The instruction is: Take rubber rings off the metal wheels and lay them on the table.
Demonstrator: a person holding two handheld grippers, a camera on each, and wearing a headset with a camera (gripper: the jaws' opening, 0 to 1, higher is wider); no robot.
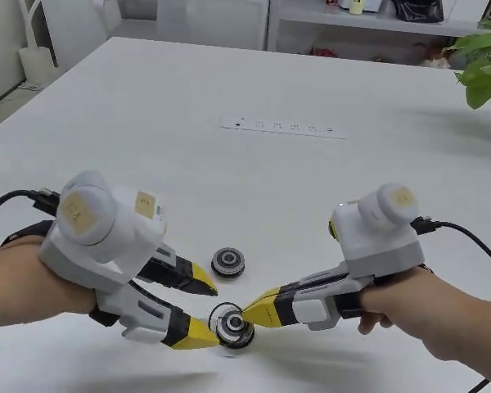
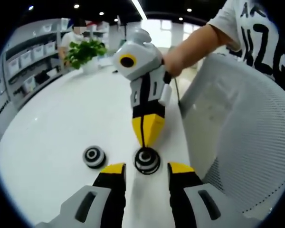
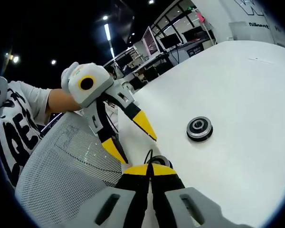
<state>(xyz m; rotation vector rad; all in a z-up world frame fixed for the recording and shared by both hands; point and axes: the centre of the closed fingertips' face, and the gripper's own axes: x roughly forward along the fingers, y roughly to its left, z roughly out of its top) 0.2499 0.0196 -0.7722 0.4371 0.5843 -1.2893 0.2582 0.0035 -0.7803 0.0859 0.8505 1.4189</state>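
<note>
My right gripper point(image 1: 256, 311) has its yellow jaws pressed together at the rim of the near metal wheel point(image 1: 233, 327), and as far as I can tell they pinch the thin black rubber ring point(image 1: 213, 314), which loops up off the wheel's left side. My left gripper point(image 1: 204, 309) has its jaws apart, 1 tip on either side of that wheel and not clamped on it. The second wheel point(image 1: 227, 262) sits just beyond, apart from both grippers, on the bare white table point(image 1: 229, 164).

I judge the step to be peeling this ring. To do it well, I would bring the left jaws in on the wheel's metal body, below the ring's groove, so the wheel cannot skid or lift. Then I would draw the right gripper up and away to the right, stretching the ring over the flange little by little. A sharp tug risks the ring snapping free or the wheel rolling off.

No tray or bin stands near the wheels, so the rings go straight on the tabletop. At the far right a white pot point(image 2: 90, 66) holds a leafy plant point(image 2: 85, 50). The shelf bins point(image 2: 26, 58) are too small for me to tell their contents.
</note>
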